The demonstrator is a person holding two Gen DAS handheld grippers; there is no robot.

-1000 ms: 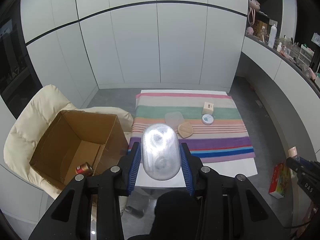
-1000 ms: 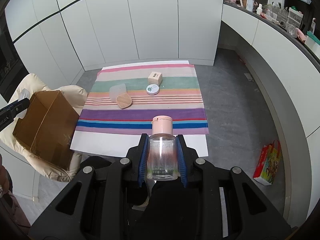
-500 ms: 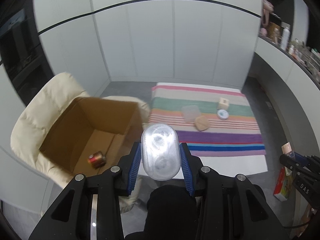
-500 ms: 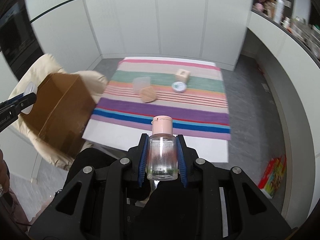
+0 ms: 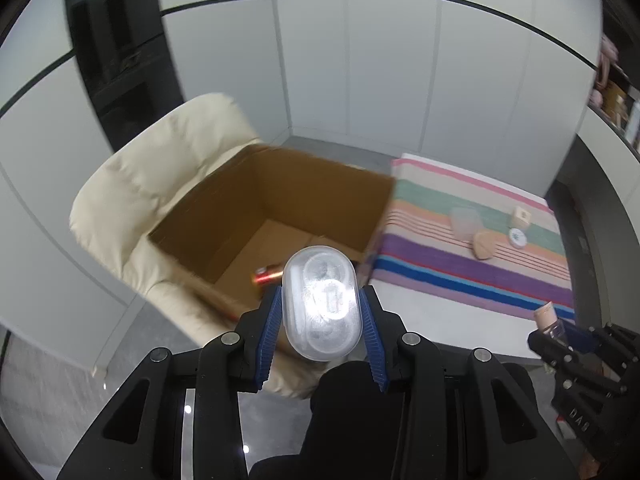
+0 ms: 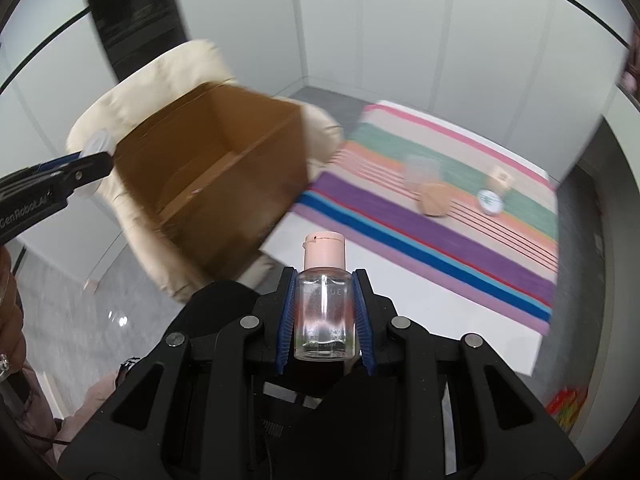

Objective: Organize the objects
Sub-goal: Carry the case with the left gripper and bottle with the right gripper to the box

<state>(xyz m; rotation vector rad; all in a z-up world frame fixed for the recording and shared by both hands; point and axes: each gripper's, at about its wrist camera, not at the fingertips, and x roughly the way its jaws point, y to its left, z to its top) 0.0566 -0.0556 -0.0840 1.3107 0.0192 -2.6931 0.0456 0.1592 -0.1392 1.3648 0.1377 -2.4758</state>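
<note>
My left gripper [image 5: 320, 312] is shut on a translucent oval plastic container [image 5: 319, 302], held in the air at the near edge of an open cardboard box [image 5: 280, 204]. A red and gold can [image 5: 267, 275] lies inside the box. My right gripper [image 6: 324, 304] is shut on a small clear bottle with a pink cap [image 6: 324, 300], in the air to the right of the box [image 6: 216, 168]. The right gripper with its bottle also shows in the left wrist view [image 5: 560, 326].
The box sits on a cream padded armchair [image 5: 160, 172]. A striped cloth [image 5: 472, 236] covers a low white table [image 6: 400, 280] and holds a clear cup [image 5: 464, 222], a tan wedge [image 5: 484, 245], a round white tin [image 5: 518, 236] and a small wooden cube [image 5: 522, 216]. A colourful packet [image 6: 568, 408] lies on the floor.
Both grippers have swung left, away from the striped table and towards the cardboard box. The box now fills the middle of the left view. Both still hold their objects.
</note>
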